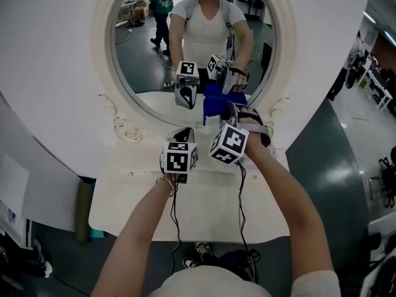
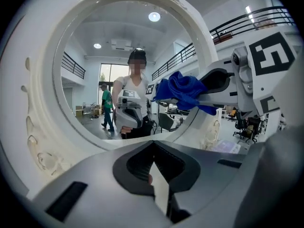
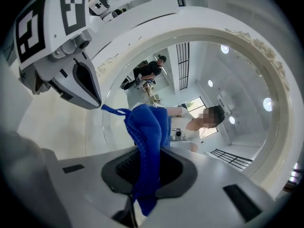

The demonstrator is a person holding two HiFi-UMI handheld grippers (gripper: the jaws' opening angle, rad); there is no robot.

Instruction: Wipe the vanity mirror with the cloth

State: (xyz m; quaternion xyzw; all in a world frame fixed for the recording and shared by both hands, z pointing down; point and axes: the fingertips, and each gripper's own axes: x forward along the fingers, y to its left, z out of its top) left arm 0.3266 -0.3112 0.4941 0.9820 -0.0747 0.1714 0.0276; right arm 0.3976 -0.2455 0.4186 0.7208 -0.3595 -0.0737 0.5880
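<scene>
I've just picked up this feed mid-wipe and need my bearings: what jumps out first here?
The big oval vanity mirror in its ornate white frame fills the view ahead and reflects the person and both grippers. A bright blue cloth is pinched in the right gripper, held up at the mirror's lower edge. The left gripper sits beside it over the white tabletop, jaws together with nothing between them.
</scene>
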